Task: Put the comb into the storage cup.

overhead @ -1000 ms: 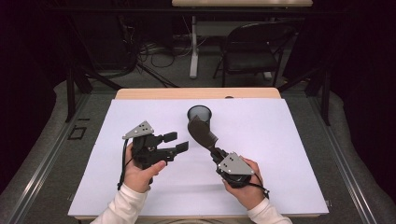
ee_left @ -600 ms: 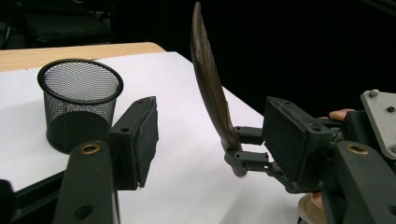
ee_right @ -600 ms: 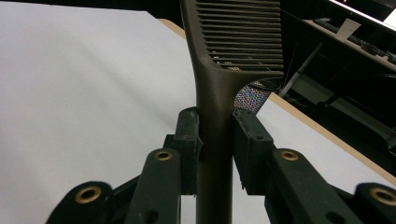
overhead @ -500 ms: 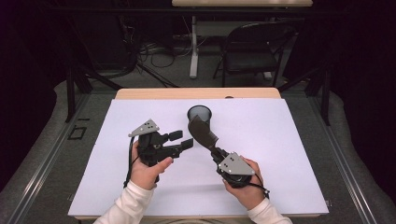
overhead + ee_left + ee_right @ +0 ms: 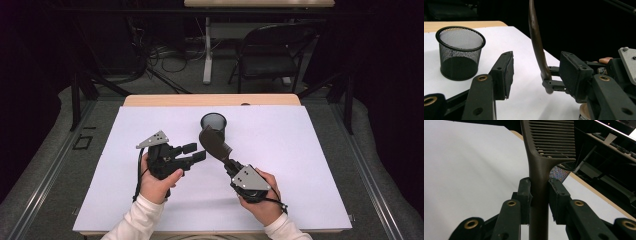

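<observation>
Right claw (image 5: 539, 192) grips a ridged brown slotted spatula (image 5: 549, 147); left claw (image 5: 196, 152), closing, empty, near round mesh cup (image 5: 214, 123).

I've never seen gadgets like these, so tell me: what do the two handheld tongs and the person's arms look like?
Both tongs are black, boxy devices with two flat, padded jaws on linked bars with brass-coloured pivots. The left tongs and right tongs each carry a grey three-cornered plate dotted with small holes. A black cable trails from the left one. The person wears white long sleeves.

One brown comb (image 5: 214, 142), one black mesh cup (image 5: 214, 123), two claws, one table (image 5: 310, 165)
</observation>
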The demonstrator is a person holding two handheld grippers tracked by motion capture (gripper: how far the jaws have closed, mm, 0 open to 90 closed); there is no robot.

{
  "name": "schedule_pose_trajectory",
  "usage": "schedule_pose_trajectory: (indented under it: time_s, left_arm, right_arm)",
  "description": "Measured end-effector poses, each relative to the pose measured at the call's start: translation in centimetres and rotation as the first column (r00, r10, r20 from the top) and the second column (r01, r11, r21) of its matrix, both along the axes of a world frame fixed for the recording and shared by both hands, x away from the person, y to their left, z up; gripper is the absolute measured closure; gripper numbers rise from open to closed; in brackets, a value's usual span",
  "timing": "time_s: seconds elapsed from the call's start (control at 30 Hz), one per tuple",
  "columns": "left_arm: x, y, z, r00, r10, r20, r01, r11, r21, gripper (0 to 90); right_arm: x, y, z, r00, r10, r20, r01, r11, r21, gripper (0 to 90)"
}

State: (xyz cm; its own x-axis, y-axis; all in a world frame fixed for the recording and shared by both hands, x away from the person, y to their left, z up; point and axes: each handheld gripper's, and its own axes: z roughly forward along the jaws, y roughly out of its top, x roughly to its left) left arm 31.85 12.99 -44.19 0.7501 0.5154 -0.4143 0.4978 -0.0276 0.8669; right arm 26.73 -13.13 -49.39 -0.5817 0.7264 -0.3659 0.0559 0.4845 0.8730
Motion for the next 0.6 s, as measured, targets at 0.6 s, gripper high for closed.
schedule_pose_trajectory:
  time_s: [0.6]
  left_arm:
    - [-0.14,0.01,-0.35,0.9999,-0.011,0.001,0.011,0.9999,-0.006,47.2]
  right_arm:
    - [-0.28,0.48,-0.41,0.9999,0.013,0.001,-0.013,1.0,-0.005,73.0]
